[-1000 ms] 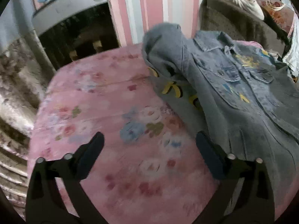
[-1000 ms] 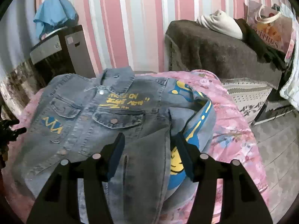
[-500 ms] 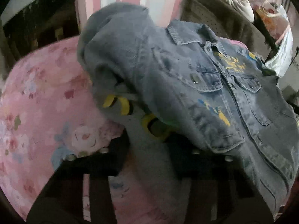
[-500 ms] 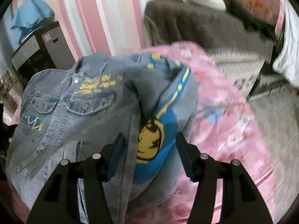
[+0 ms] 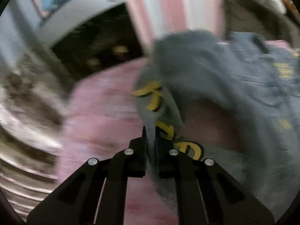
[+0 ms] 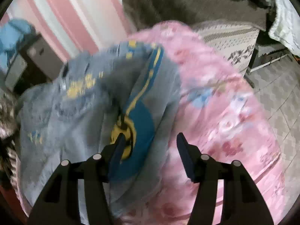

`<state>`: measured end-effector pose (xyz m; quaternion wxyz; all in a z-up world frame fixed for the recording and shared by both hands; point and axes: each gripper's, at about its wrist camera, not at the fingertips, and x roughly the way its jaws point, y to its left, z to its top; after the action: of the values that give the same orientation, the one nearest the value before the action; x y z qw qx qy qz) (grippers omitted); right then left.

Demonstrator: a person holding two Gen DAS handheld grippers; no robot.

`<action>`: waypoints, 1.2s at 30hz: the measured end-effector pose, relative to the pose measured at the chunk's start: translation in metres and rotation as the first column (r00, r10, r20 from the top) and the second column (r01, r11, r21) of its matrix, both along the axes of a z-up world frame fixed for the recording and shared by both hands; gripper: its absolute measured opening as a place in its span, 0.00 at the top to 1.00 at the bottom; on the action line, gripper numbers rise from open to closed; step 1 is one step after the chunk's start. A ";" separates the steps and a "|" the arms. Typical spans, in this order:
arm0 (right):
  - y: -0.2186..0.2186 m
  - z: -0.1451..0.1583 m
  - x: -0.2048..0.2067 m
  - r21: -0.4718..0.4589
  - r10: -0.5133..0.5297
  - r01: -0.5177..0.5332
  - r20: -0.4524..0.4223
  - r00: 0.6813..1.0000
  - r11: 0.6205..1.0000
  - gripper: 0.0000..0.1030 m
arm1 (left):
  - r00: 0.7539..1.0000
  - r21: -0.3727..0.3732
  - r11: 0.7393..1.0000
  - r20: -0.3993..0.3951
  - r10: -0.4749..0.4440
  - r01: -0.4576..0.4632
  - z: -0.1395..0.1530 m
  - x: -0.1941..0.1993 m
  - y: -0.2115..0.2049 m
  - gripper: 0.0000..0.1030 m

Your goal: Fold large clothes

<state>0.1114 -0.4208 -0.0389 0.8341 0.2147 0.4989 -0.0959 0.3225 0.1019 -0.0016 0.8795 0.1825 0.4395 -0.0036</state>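
Pinching only a thin sleeve edge, your left gripper risks slipping; your right gripper gapes empty over the jacket.

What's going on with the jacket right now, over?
Left claw shut on denim jacket sleeve. Right claw open over jacket, holding nothing. Pink bedspread underneath. Nothing blocking.

We see a pink floral bedspread, a pink-and-white striped wall, a dark brown blanket-draped seat, a blue cloth atop a dark cabinet, and grey floor tiles
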 end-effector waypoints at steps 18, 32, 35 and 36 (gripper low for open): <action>-0.023 0.046 0.044 -0.577 -0.082 0.090 0.039 0.996 0.812 0.91 | 0.995 -0.147 0.988 -0.094 0.021 -0.035 -0.026 -0.036 0.035 0.20; -0.020 0.053 0.024 -0.443 -0.048 0.104 0.137 0.989 0.890 0.59 | 0.995 -0.072 0.992 0.002 -0.103 0.103 -0.029 -0.084 -0.044 0.14; -0.014 0.048 0.027 -0.461 -0.034 0.096 0.142 0.989 0.882 0.59 | 0.997 -0.058 0.996 -0.016 -0.075 0.074 -0.042 -0.072 -0.046 0.28; -0.012 0.045 0.028 -0.458 -0.027 0.089 0.140 0.990 0.884 0.59 | 0.998 -0.051 0.997 -0.026 -0.056 0.054 -0.047 -0.068 -0.045 0.37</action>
<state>0.1392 -0.4326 0.0064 0.8884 0.0302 0.4000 -0.2231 0.2549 0.0572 -0.0483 0.8772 0.1723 0.4461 -0.0413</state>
